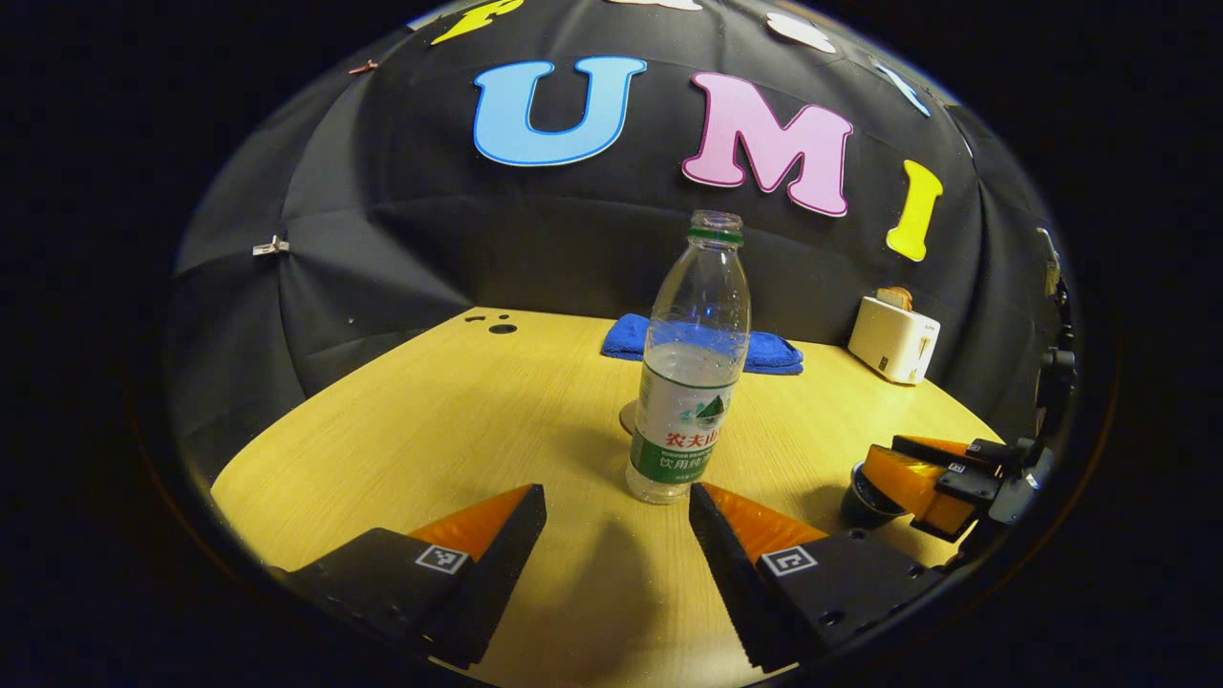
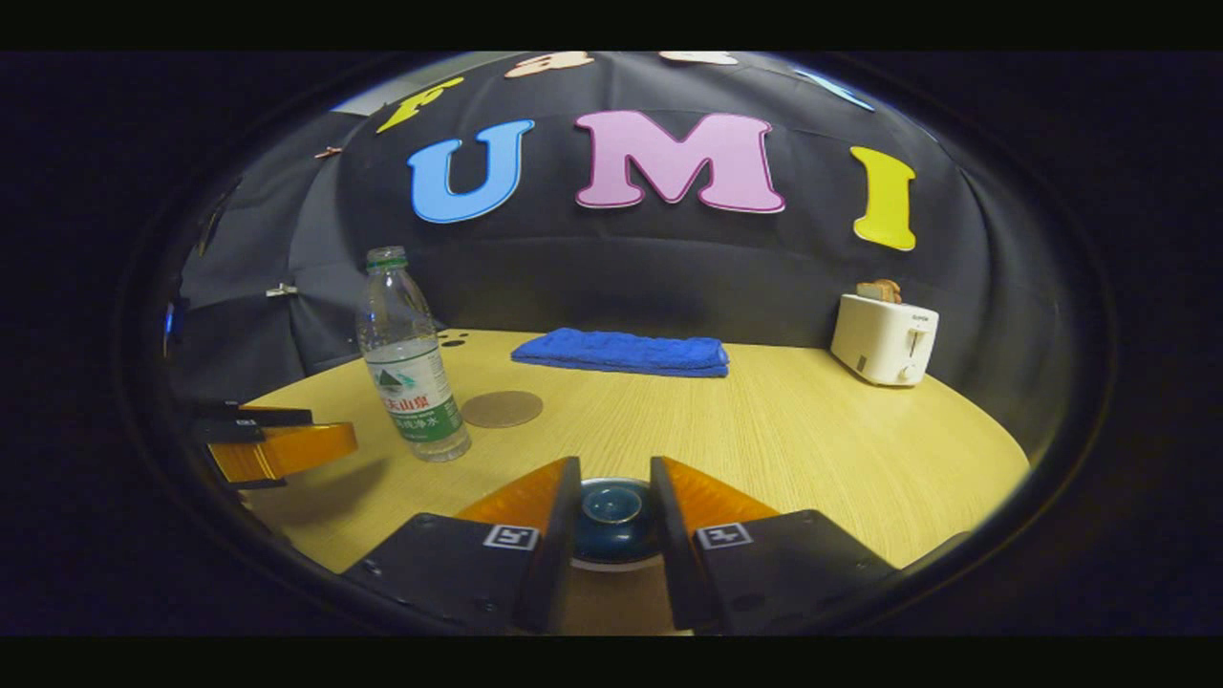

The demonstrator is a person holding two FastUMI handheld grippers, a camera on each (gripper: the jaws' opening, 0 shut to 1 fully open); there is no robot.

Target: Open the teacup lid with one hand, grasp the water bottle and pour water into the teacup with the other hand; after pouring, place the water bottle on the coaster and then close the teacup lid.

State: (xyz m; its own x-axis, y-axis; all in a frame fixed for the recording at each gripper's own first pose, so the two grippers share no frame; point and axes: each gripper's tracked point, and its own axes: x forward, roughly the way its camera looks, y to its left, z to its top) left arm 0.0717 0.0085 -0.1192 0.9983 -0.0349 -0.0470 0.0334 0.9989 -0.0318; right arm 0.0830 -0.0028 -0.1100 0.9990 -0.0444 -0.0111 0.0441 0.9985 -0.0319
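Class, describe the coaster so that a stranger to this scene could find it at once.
Start at the folded blue towel by the back wall of the wooden table. Nearer than its left end stands the water bottle; beside it lies the coaster, the only flat brown disc, with nothing on it.

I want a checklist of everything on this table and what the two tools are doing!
Surface: wooden table, two small holes at the far left.
Job's things: water bottle upright, uncapped, partly filled; round coaster lying behind it; teacup lid still on.
Clutter: folded blue cloth; white toaster with toast.
Grippers: left tool open, short of the bottle; right tool either side of the lid, contact unclear.
Cables: nothing seen.
Surroundings: black cloth wall.
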